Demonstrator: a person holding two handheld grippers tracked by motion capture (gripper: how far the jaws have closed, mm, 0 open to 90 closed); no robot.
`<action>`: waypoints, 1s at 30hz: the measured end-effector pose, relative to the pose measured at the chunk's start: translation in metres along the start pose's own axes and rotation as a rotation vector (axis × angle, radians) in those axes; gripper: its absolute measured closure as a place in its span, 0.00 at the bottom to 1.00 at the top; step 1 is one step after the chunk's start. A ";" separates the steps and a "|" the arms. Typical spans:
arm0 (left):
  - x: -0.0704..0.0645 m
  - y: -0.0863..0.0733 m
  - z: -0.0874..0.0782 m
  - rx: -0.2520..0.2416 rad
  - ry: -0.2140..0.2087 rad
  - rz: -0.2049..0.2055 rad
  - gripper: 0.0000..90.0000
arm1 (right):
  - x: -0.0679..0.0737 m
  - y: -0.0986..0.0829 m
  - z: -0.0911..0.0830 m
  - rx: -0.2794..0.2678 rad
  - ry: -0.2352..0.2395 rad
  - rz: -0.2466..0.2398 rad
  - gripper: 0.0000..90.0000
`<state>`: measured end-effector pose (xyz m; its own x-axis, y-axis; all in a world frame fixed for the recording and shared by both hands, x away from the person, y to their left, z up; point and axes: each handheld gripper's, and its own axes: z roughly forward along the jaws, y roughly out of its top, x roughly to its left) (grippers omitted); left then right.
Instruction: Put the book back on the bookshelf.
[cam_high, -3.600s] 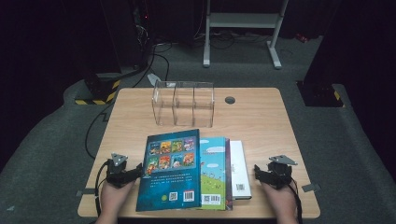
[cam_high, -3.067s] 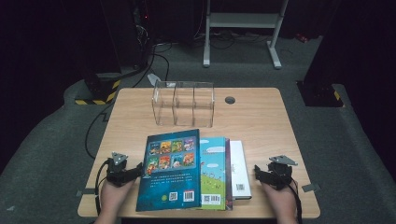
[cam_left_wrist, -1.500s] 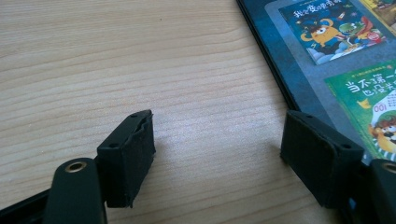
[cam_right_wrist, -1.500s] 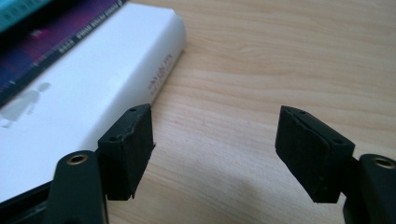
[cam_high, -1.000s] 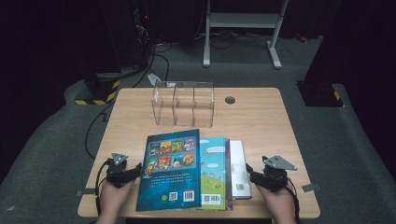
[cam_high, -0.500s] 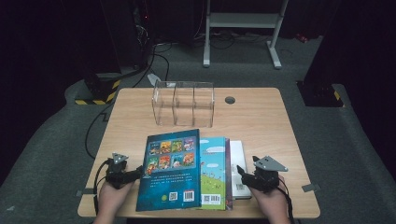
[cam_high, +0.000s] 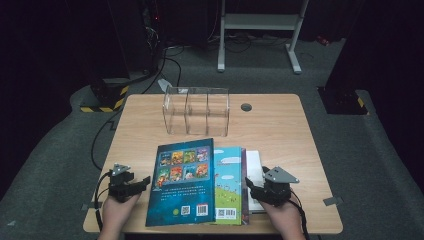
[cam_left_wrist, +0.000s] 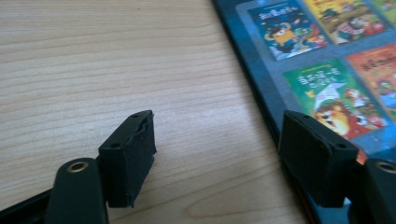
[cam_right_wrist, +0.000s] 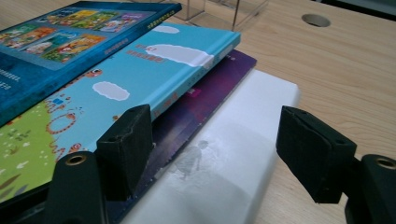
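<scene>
- Right gripper (cam_high: 256, 187), jaws wide apart, nothing held; it sits at the near right edge of the book stack, jaws pointing left and far over it.
- In the right gripper view the white book (cam_right_wrist: 224, 154) lies flat between the open jaws, lowest in the stack, its long axis running near to far, its right edge exposed.
- Above it, stepped leftward: a purple book (cam_right_wrist: 212, 88), a light-blue picture book (cam_right_wrist: 140, 79), then the dark-blue picture book (cam_high: 182, 182) on top.
- Left gripper (cam_high: 142, 182), jaws also spread and empty, rests on the table (cam_high: 280, 130) just beside the dark-blue book's left edge.
- Judgement: the right hand is nearer the white book; the next grasp likely turns on its free right edge.
- Clear acrylic organiser (cam_high: 196, 111) stands far of the stack, apart.
</scene>
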<state>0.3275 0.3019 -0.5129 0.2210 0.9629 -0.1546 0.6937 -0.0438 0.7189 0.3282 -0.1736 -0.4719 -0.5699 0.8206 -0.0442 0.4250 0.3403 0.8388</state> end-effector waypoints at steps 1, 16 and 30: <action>-0.001 0.000 -0.001 -0.008 -0.007 -0.003 0.30 | 0.001 0.001 0.001 0.001 0.003 0.002 0.31; -0.015 0.003 0.000 -0.030 -0.098 0.009 0.29 | 0.023 0.022 0.011 -0.002 0.021 -0.034 0.26; -0.033 -0.001 0.011 0.022 -0.189 0.043 0.28 | 0.039 0.016 0.020 -0.004 0.067 -0.041 0.27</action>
<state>0.3271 0.2667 -0.5163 0.3739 0.8930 -0.2504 0.6952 -0.0912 0.7130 0.3266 -0.1270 -0.4712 -0.6324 0.7735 -0.0421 0.3981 0.3711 0.8389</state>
